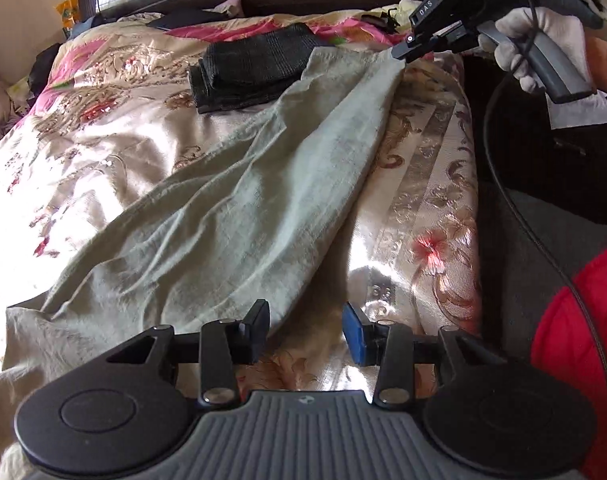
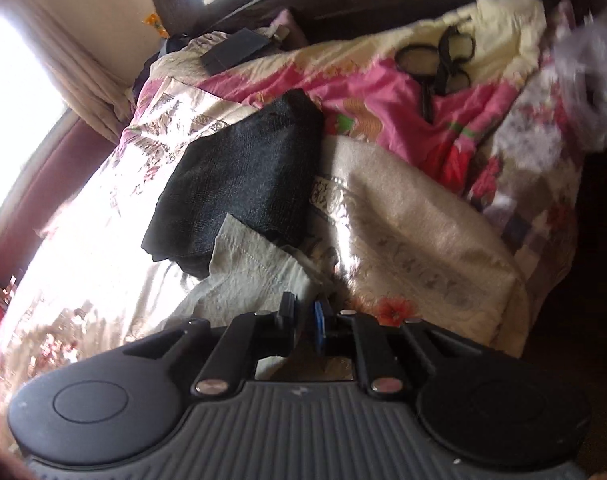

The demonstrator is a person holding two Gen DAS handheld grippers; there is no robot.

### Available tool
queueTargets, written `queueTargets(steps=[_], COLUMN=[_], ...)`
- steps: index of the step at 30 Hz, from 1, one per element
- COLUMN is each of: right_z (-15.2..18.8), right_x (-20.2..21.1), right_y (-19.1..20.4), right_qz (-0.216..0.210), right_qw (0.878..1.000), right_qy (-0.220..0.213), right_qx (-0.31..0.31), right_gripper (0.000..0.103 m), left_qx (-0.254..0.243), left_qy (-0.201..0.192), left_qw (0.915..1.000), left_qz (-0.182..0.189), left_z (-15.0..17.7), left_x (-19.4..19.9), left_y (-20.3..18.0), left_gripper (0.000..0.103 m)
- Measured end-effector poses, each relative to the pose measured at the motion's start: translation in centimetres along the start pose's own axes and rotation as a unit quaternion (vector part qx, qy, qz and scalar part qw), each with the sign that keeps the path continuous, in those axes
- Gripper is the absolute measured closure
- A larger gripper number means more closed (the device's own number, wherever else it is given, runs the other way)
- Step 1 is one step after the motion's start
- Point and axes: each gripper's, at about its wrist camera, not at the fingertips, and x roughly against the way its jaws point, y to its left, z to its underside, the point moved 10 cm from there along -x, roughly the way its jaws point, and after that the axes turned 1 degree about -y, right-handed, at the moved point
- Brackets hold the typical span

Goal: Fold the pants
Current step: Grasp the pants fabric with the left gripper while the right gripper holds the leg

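Left tongs (image 1: 306, 330) spread above pants (image 1: 207, 216), right tongs (image 2: 303, 320) pinching hem, pinch point partly hidden, waistband cut off

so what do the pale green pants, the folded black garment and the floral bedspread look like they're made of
The pale grey-green pants look like thin woven cotton or linen, matte: fine crumpled creases and a stitched hem. The folded black garment seems a coarser knit or open weave, matte, with a visible grid-like texture. The floral bedspread looks like satin or brocade, glossy: it glares in sunlight and shows woven scroll patterns.
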Motion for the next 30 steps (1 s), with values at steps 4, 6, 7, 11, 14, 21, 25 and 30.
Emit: queueTargets(steps=[4,6,7,11,14,21,25,30], right_z=[1.3,2.8,3.7,7.4,9.5,12.5,11.4,10.6], right_x=[-1.6,-3.8,-5.1,-9.1,-10.2,-12.6,-12.2,-10.0], right_y=[9.3,12.9,14.6,19.2,20.8,20.3,20.0,20.5], right_qz=[-0.098,-0.128,-0.143,-0.191,-0.209,-0.205,-0.185,-0.213], right_qw=[0.973,0.949,0.932,0.857,0.806,0.743,0.766,0.773], right_qy=[0.052,0.083,0.102,0.164,0.186,0.265,0.264,0.256], right_qx=[0.204,0.275,0.318,0.450,0.521,0.579,0.556,0.540], right_gripper=[0.089,0.089,0.089,0.089,0.086,0.081,0.102,0.102], left_qx=[-0.020,-0.031,-0.038,-0.073,-0.096,-0.096,-0.082,-0.077], left_qy=[-0.028,-0.024,-0.018,0.026,0.056,0.090,0.096,0.099], left_qw=[0.9987,0.9975,0.9969,0.9936,0.9903,0.9908,0.9919,0.9921], left_qz=[-0.038,-0.059,-0.067,-0.082,-0.083,-0.028,-0.014,0.003], left_z=[-1.8,-2.2,-2.2,-1.0,0.0,1.2,1.0,1.4], left_x=[0.6,-0.1,-0.6,-3.1,-4.6,-7.7,-7.3,-6.2], left_y=[3.5,6.0,7.1,11.2,13.6,16.1,16.7,16.7], left_gripper=[0.046,0.046,0.046,0.046,0.046,0.044,0.060,0.072])
